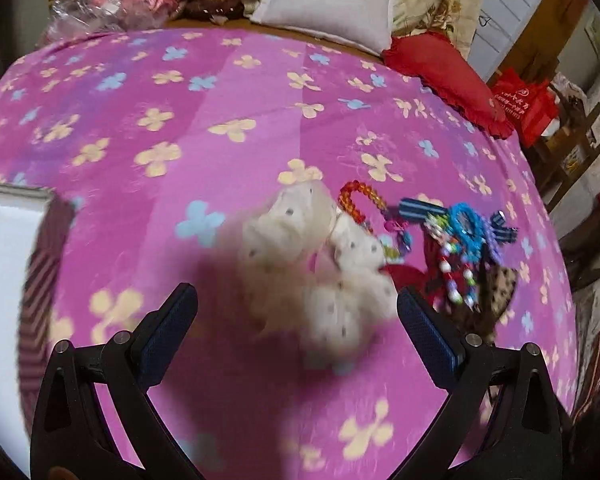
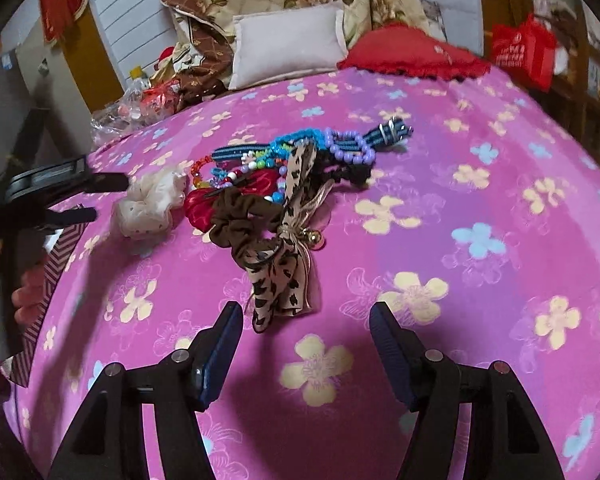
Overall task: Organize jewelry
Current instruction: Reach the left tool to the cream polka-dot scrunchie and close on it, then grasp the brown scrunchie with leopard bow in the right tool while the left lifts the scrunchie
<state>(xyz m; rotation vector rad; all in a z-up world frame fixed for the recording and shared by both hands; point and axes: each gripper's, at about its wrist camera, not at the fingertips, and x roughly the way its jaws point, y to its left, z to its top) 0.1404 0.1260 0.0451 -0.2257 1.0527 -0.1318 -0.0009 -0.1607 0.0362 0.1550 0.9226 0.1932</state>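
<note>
No legible writing; red bag (image 2: 524, 50) print blurred.

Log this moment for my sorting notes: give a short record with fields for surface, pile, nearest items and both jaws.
surface: pink flowered bedspread
pile: beaded bracelets, scrunchies and bows heaped together
left gripper: jaws open, white dotted scrunchie just ahead, not gripped
right gripper: jaws open, leopard-print bow just ahead, not gripped
box: striped box at bed's left edge
</note>
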